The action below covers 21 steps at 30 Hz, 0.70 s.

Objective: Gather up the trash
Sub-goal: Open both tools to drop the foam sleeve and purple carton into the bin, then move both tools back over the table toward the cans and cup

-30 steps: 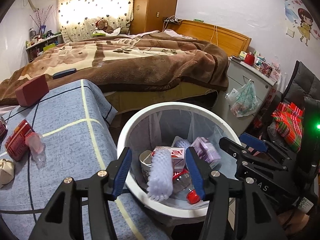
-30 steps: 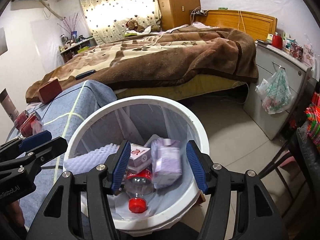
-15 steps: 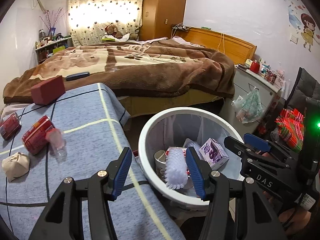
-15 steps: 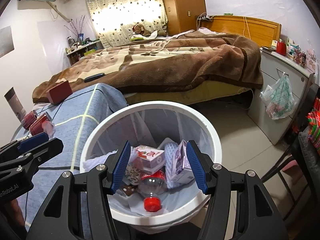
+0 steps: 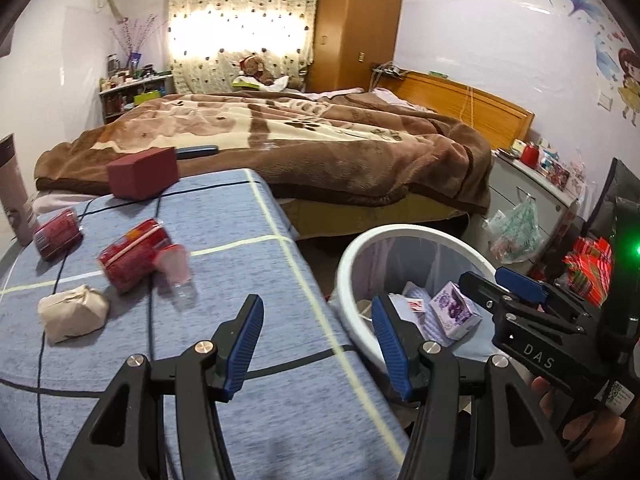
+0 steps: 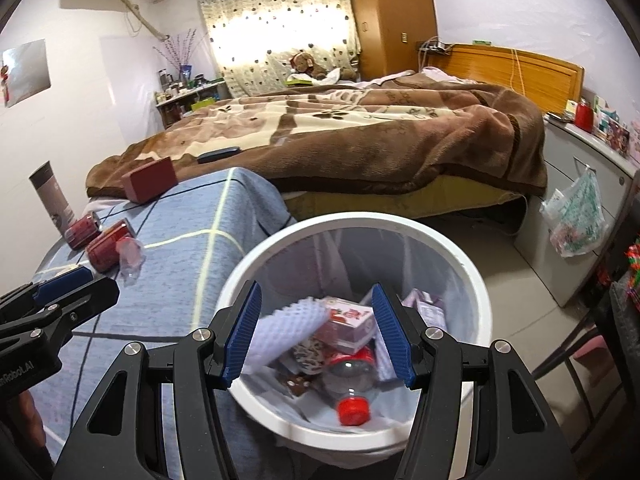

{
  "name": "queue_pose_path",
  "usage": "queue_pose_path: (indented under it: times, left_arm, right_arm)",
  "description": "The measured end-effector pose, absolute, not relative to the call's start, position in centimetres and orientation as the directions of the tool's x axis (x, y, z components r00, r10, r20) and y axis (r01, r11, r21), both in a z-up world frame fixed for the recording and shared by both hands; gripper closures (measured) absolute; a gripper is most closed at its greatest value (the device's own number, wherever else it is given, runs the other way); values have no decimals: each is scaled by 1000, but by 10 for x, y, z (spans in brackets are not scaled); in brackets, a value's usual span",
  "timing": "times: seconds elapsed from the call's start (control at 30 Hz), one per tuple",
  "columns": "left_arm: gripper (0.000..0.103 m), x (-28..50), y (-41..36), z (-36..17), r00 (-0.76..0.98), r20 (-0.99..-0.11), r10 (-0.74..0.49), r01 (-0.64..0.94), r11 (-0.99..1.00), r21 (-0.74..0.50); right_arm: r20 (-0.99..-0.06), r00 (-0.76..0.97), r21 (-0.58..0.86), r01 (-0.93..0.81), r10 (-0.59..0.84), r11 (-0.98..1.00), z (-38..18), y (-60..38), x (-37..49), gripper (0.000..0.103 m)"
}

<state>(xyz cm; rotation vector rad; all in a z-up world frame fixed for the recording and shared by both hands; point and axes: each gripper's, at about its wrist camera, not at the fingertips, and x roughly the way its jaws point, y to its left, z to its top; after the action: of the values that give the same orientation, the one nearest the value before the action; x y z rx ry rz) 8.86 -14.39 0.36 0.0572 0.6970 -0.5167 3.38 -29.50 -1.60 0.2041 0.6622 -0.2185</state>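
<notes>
A white trash bin (image 6: 360, 224) with a clear liner stands beside the blue table; it holds a white foam net (image 6: 288, 324), a red-and-white box (image 6: 348, 320), a purple box (image 5: 456, 312) and a bottle with a red cap (image 6: 352, 410). My left gripper (image 5: 316, 344) is open and empty over the table's right edge. My right gripper (image 6: 316, 336) is open and empty above the bin. On the table lie two red cans (image 5: 128, 256) (image 5: 56, 232), a crumpled clear cup (image 5: 176, 272) and a beige paper wad (image 5: 72, 312).
A dark red box (image 5: 144, 178) sits at the table's far edge (image 5: 248, 172). A grey cylinder (image 6: 52, 196) stands far left. The bed with a brown blanket (image 5: 320, 140) lies behind. A grey cabinet with a hanging plastic bag (image 6: 576, 216) is at right.
The foam net has dropped from my left gripper into the bin. My left gripper has swung left from above the bin to over the table. My right gripper has pulled back slightly.
</notes>
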Motion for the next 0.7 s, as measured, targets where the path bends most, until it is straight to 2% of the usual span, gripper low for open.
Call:
queue_pose_path:
  times: [0.7]
  left_arm:
    - [44, 107, -24, 6, 737, -615, -281, 262, 957, -122]
  right_arm:
    - [-609, 793, 118, 76, 11, 990, -6, -221, 71, 44]
